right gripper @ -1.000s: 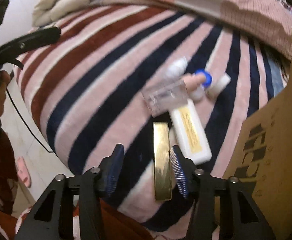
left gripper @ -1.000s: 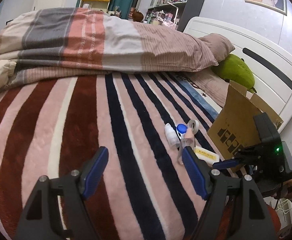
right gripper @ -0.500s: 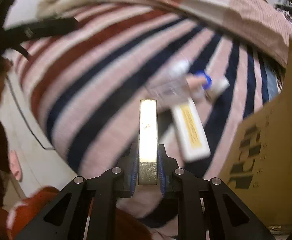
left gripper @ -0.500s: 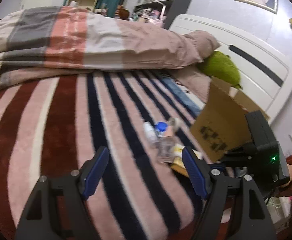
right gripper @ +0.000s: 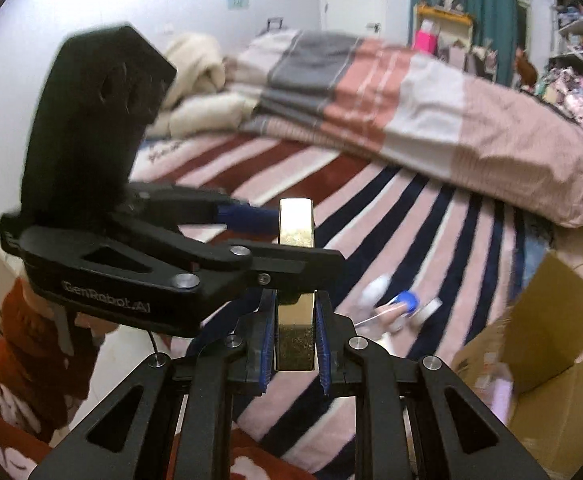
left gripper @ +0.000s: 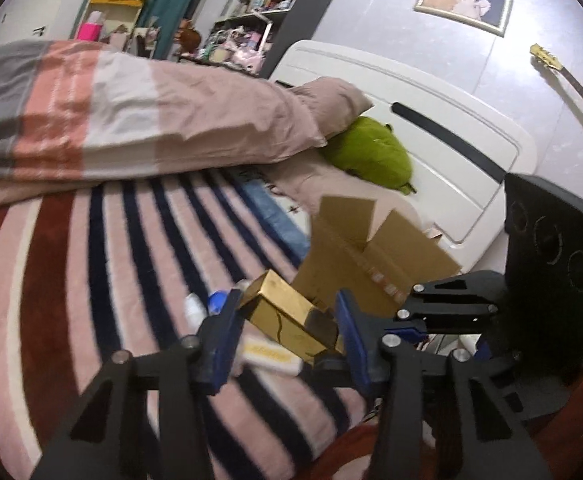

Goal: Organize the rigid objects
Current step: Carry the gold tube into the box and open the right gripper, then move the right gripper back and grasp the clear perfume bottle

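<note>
A second ago the gold box [right gripper: 294, 300] lay on the striped blanket [left gripper: 103, 264] between our right tongs' [right gripper: 293, 346] parted pads; now those tongs are clamped on its near end and hold it up in the air. Our left tongs [left gripper: 287, 336], wide before, are closing around its far end. The white tube [left gripper: 269, 356] and small bottles [right gripper: 395, 308] lie beyond, with the cardboard box [left gripper: 367, 264] to the right.

Soft, even indoor light with a cool cast and faint shadows. Fisheye bending curves the edges, black vignette in the corners. Motion blur smears the small bottles [right gripper: 395, 308] at lower right; glare brightens the gold box [right gripper: 295, 220].
</note>
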`<action>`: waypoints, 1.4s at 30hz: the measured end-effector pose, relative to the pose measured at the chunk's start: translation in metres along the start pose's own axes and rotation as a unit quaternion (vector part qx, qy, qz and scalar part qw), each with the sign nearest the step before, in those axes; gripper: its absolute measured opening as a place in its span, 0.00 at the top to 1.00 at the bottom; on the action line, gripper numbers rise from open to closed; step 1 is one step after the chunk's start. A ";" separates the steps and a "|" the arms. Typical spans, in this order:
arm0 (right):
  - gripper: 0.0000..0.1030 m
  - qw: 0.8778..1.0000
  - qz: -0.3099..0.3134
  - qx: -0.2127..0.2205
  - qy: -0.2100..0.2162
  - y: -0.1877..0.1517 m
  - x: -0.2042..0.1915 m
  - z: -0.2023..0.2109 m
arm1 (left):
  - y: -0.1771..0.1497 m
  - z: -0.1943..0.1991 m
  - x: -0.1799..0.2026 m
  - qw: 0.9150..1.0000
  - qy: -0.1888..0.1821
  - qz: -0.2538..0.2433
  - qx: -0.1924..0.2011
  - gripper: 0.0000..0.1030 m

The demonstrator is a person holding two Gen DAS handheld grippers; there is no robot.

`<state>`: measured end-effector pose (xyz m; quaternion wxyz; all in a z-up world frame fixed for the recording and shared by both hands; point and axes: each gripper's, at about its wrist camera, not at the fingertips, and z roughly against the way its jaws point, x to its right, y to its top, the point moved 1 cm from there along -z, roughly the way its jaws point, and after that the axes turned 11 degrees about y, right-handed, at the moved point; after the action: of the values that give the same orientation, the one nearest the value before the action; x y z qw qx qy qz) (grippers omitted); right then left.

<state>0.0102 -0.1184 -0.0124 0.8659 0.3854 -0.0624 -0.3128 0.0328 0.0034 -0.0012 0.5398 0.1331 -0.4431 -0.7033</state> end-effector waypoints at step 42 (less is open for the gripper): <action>0.52 0.985 -0.119 0.053 -0.114 -0.035 0.106 0.107 | 0.089 -0.067 0.102 0.995 0.045 -0.084 -0.031 0.26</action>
<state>0.0401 -0.2657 0.0231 0.7882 0.3970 -0.1311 -0.4515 0.0953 -0.1206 0.0584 0.5023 0.1850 -0.3836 -0.7525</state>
